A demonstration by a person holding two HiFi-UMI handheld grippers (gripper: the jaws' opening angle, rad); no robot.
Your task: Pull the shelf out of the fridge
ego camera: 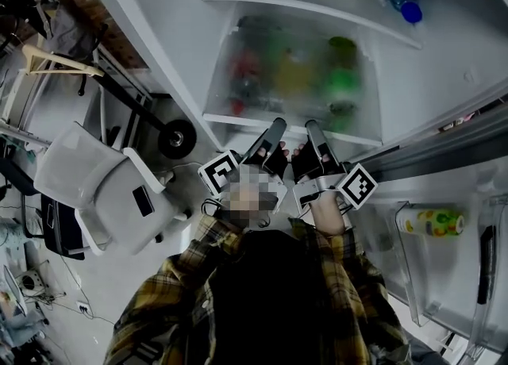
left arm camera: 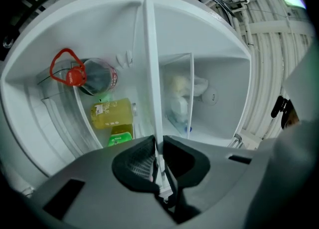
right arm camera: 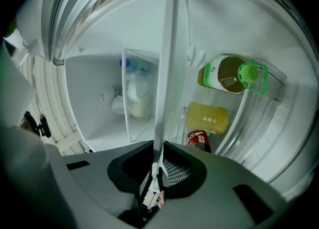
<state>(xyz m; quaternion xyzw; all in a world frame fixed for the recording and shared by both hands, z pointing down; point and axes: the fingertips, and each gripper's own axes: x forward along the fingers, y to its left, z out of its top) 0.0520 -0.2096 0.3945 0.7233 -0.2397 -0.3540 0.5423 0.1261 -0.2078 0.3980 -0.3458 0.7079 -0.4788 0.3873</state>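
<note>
**Head view:** left tongs (ego camera: 272, 127) and right tongs (ego camera: 312, 128) side by side at the front lip of the shelf (ego camera: 238, 120), low in the open fridge (ego camera: 444, 78). Blurred green, red and yellow things under the glass. Draw both hands back evenly, straight toward the body and never off to one side, to avoid jamming the shelf against the fridge walls. Probably worth a slight lift of the front lip first, in case of a stop on the runners; none to be made out from here.

**Left gripper view:** left tongs (left arm camera: 157, 148) closed narrow on the shelf's white front edge (left arm camera: 149, 73), pads pressed on both of its faces. A yellow bottle (left arm camera: 112, 113) and a red-capped bottle (left arm camera: 94, 76) to one side of that edge. Grip firmly, but squeeze no harder than needed on a glass shelf.

**Right gripper view:** right tongs (right arm camera: 158, 161) likewise clamped on the same edge (right arm camera: 167, 73). A green-capped bottle (right arm camera: 232, 76), a second yellow bottle (right arm camera: 207, 118) and a red can (right arm camera: 199, 141) on its far side. Match the left hand's pace and hold the shelf level. Be ready to take its weight at the end of the runners.
</note>
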